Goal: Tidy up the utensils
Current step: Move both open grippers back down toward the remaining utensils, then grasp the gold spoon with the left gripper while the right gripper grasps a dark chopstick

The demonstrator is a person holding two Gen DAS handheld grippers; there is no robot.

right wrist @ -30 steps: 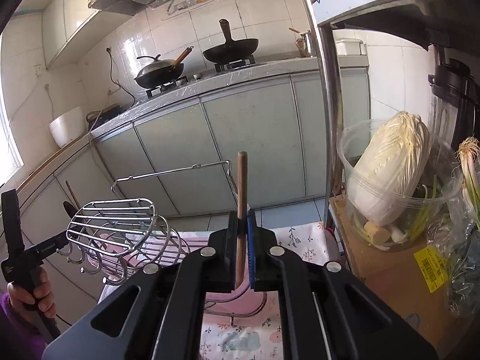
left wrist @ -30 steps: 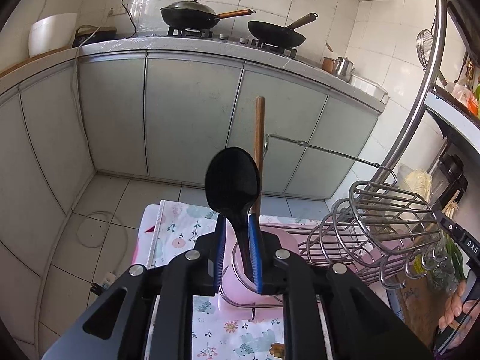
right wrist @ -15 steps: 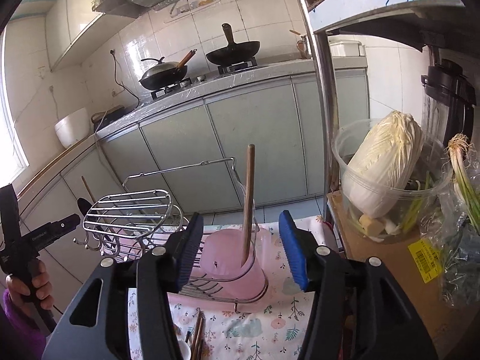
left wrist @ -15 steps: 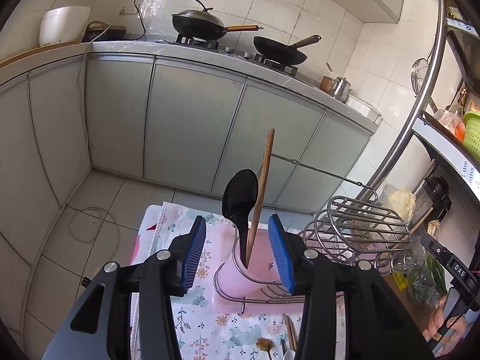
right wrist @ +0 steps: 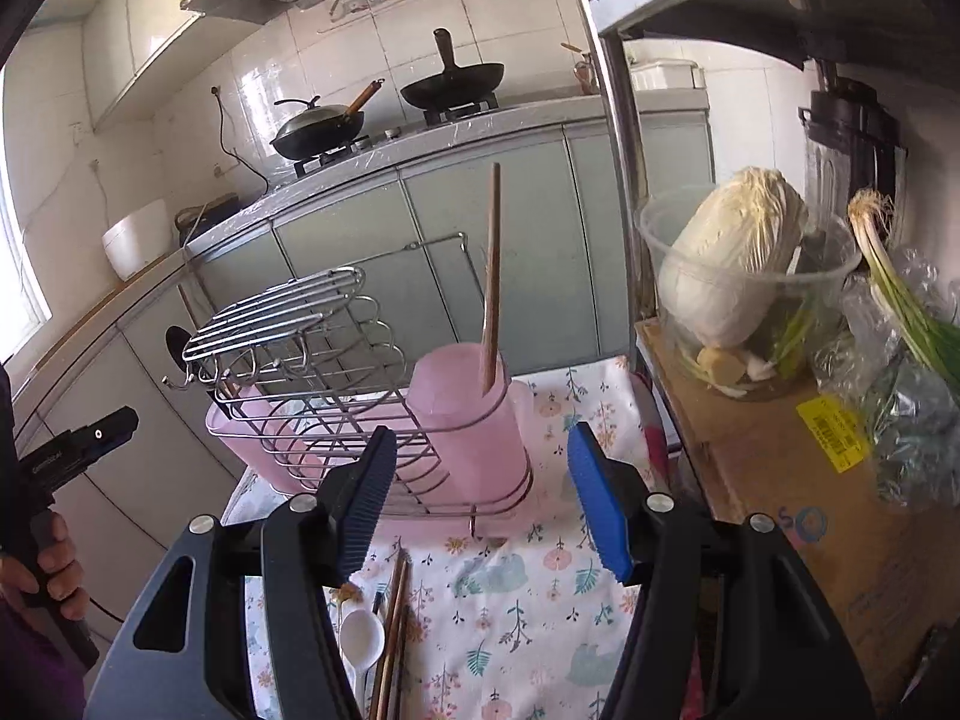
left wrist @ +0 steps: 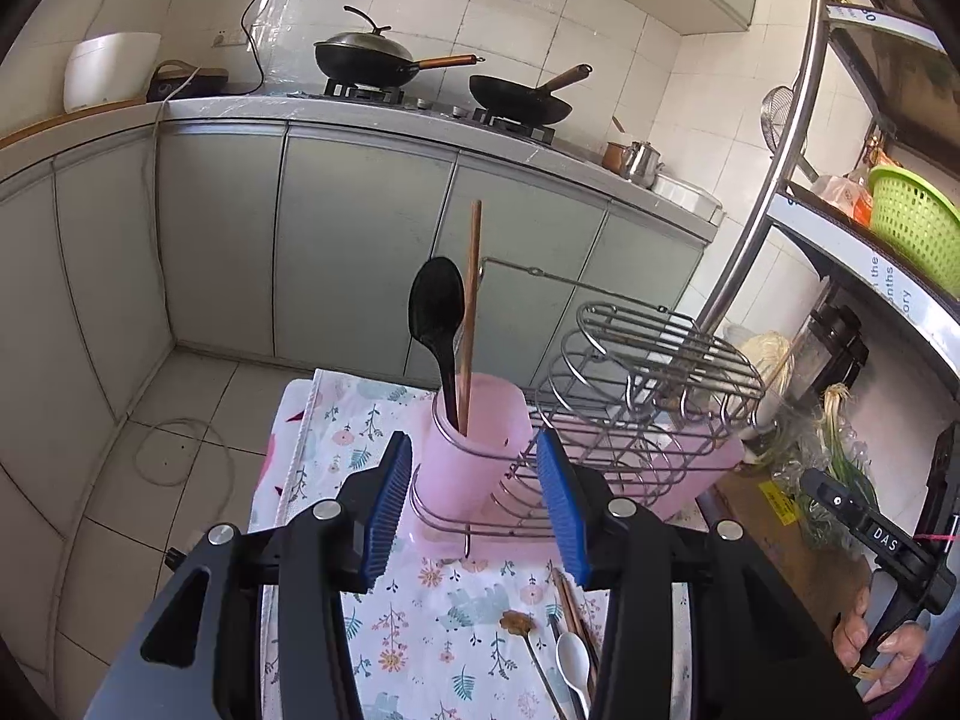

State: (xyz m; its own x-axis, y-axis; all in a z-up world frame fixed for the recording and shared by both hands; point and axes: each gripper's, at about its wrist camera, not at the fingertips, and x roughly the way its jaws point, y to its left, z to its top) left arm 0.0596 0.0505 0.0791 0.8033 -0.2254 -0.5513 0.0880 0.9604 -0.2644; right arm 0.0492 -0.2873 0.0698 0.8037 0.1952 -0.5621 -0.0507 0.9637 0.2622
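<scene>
A black spoon (left wrist: 436,315) and a wooden stick (left wrist: 468,312) stand upright in a pink cup (left wrist: 480,438) of the wire utensil rack (left wrist: 648,372). My left gripper (left wrist: 474,507) is open and empty, just in front of that cup. In the right wrist view another wooden stick (right wrist: 491,276) stands in the pink cup (right wrist: 474,420) at the rack's other end (right wrist: 300,324). My right gripper (right wrist: 483,498) is open and empty in front of it. A white spoon (right wrist: 362,636), chopsticks (right wrist: 393,630) and a small brown-headed spoon (left wrist: 519,624) lie on the floral cloth (right wrist: 528,612).
A cardboard box (right wrist: 798,480) with a bowl of cabbage (right wrist: 738,276) and green onions (right wrist: 894,300) stands at the right. A steel shelf post (left wrist: 762,180) rises behind the rack. Kitchen cabinets (left wrist: 360,240) and woks (left wrist: 366,57) are beyond the table edge.
Both grippers have opened, let go of the black spoon and the wooden stick, which now stand in the pink cups, and drawn back from the rack.
</scene>
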